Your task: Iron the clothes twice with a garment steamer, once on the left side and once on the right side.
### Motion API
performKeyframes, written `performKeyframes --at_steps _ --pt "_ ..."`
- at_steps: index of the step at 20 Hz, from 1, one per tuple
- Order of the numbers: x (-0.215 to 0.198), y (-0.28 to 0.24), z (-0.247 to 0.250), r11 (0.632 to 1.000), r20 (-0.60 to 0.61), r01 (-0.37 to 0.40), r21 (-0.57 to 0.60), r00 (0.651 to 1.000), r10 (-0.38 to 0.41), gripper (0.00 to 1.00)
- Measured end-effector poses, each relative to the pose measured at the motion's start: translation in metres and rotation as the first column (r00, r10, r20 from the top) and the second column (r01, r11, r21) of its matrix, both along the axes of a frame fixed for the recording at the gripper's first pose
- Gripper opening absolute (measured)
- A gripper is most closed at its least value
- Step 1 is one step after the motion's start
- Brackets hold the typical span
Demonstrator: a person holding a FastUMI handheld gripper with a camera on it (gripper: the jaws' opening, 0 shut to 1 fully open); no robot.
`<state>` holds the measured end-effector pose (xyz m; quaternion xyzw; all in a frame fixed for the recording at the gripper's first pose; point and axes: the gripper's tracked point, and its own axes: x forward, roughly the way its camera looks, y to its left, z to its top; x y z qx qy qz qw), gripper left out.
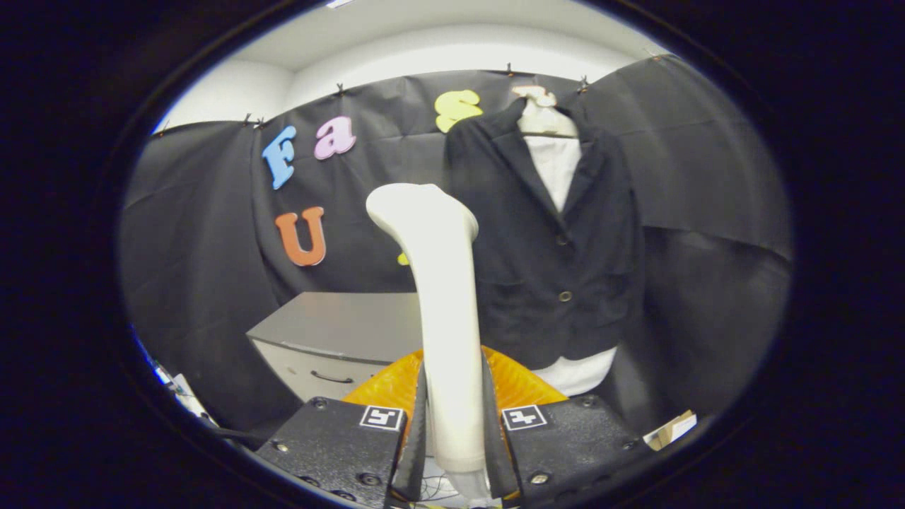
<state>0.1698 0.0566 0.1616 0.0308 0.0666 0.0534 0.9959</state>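
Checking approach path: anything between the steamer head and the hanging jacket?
Gripper view: nothing between them. The steamer, clamped between the gripper's fingers, rises just ahead of the jacket; its head overlaps the jacket's edge, so contact cannot be told.

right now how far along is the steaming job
Done: the claw is shut on the steamer, held upright. In hand: its head sits short of the black jacket hanging on the booth wall. Left: judging by that gap, probably both passes, left and right side.
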Motion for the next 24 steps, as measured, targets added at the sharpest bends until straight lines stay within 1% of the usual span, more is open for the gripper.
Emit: performKeyframes --at_steps 3,5,9,15,18,24 --pt "-0.012 -0.04 0.018 0.997 0.049 0.06 0.048 0.997 -0.063 0.38" --pt "-0.013 -0.06 0.033 0.994 0.087 0.083 0.072 0.992 -0.09 0.38" --pt "0.001 -0.081 0.067 0.993 0.134 0.076 0.089 0.987 -0.088 0.37" --pt "0.05 -0.09 0.123 0.994 0.213 0.065 0.087 0.974 -0.082 0.38" --pt "0.078 -0.09 0.142 0.996 0.233 0.058 0.074 0.97 -0.074 0.38" --pt "0.129 -0.082 0.152 0.997 0.229 0.065 0.036 0.971 -0.072 0.38"
